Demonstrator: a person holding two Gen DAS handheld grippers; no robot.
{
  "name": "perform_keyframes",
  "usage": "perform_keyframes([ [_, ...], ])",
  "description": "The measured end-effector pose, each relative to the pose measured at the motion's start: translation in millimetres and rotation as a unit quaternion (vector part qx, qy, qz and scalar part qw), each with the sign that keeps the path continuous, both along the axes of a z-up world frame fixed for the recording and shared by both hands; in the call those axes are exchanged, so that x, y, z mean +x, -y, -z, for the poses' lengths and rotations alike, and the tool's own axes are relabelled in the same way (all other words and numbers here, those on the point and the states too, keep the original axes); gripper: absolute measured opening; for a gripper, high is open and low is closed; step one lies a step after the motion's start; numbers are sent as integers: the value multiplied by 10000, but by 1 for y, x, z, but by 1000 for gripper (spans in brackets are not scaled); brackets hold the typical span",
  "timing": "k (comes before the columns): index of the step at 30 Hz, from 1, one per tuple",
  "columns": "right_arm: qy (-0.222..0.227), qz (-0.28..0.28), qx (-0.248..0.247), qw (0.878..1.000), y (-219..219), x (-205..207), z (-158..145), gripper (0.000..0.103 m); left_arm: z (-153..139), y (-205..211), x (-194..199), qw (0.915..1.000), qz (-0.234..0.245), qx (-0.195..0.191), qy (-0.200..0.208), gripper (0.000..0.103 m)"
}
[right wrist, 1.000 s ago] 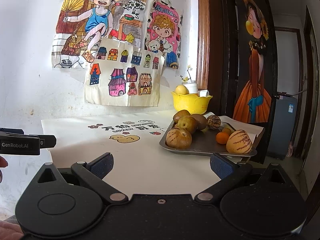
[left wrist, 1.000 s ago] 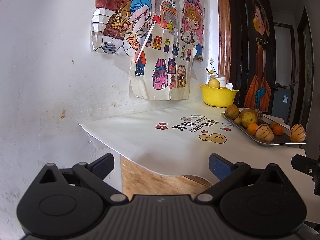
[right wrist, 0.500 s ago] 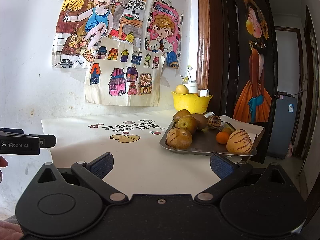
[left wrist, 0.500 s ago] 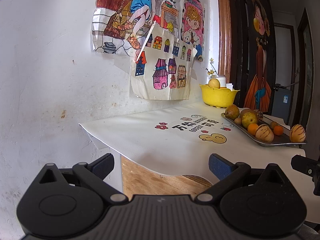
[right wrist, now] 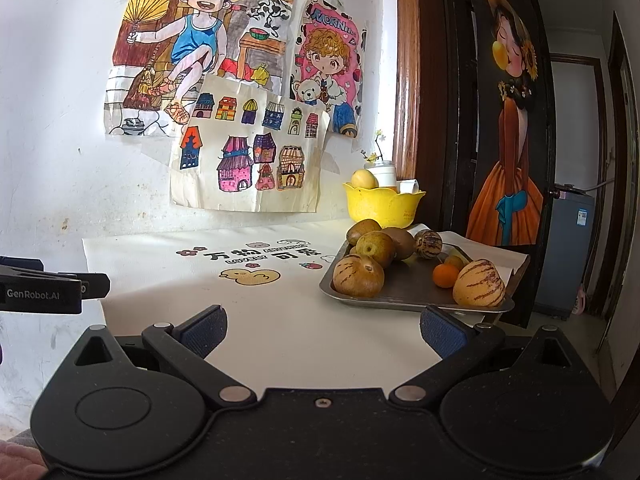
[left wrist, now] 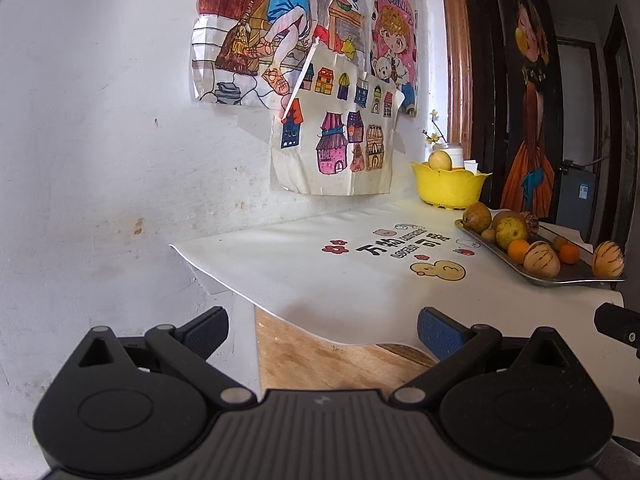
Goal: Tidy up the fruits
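A metal tray on the white table cover holds several fruits: striped melons, brown pears, a kiwi and small oranges. The tray also shows in the left wrist view at the right. A yellow bowl with one yellow fruit stands behind the tray by the wall, and also shows in the left wrist view. My right gripper is open and empty, in front of the tray. My left gripper is open and empty, at the table's near left corner.
The wall with drawings runs along the table's back. A dark door frame stands right of the bowl. A white jar with a flower sits behind the bowl. Bare wood shows under the cover's edge.
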State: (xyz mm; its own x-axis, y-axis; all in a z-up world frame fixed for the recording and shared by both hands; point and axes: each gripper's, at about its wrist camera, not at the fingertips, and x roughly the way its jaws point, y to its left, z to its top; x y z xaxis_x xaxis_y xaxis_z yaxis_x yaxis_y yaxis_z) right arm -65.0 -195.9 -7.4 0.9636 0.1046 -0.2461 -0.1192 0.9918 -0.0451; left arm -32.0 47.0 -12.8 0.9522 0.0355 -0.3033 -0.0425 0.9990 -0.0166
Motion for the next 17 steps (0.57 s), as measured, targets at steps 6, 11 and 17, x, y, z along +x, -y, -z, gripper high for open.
perform_keyframes([
  [6, 2, 3, -3, 10000, -1, 0, 0, 103, 0, 2, 0, 10000, 7, 6, 24, 103],
  [11, -6, -27, -19, 10000, 0, -1, 0, 103, 0, 2, -1, 10000, 22, 14, 44, 103],
  [17, -9, -24, -17, 10000, -1, -1, 0, 103, 0, 3, -1, 10000, 21, 13, 46, 103],
])
